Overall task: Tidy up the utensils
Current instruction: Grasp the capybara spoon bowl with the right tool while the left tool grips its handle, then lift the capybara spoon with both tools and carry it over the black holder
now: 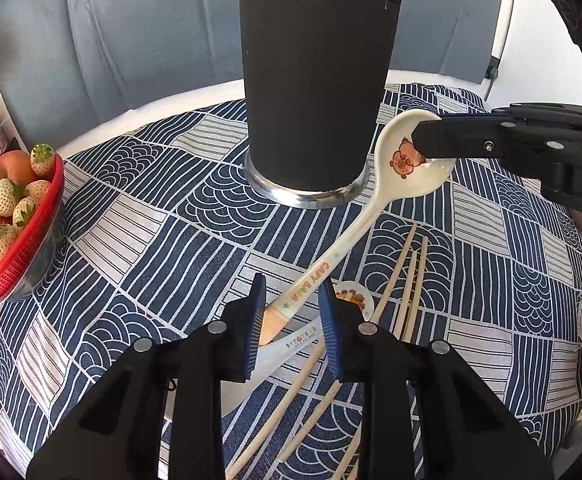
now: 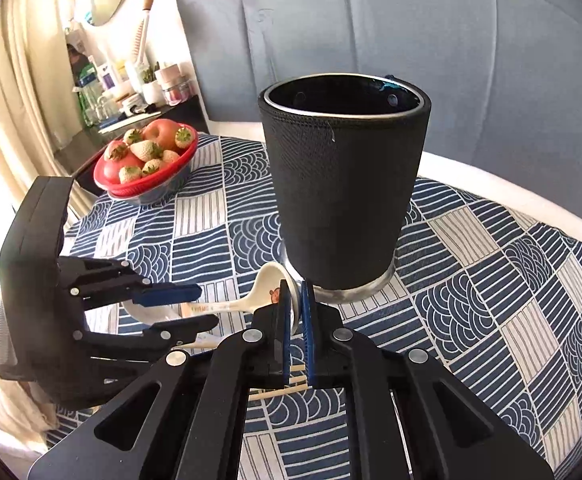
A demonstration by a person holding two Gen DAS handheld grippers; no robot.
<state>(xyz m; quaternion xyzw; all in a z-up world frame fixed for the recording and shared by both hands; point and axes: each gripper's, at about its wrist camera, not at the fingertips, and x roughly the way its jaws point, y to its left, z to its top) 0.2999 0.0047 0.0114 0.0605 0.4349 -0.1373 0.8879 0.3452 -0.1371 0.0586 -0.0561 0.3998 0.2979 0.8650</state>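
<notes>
The spoon (image 1: pixel 355 240) hangs beside the holder (image 1: pixel 315 92), right gripper (image 1: pixel 431 144) pinching its bowl, while the left gripper (image 1: pixel 291 308) straddles its handle, narrowed, contact unclear, seemingly for a handover.

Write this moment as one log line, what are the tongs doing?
right tongs: shut on spoon bowl | left tongs: around spoon handle, not pressing | holder: empty

Both matte-black plastic two-finger grippers (left (image 1: pixel 291 304), right (image 2: pixel 296 304)): ribbed blue pads (image 1: pixel 255 320), round silver screws, white lettering on right's housing.
</notes>
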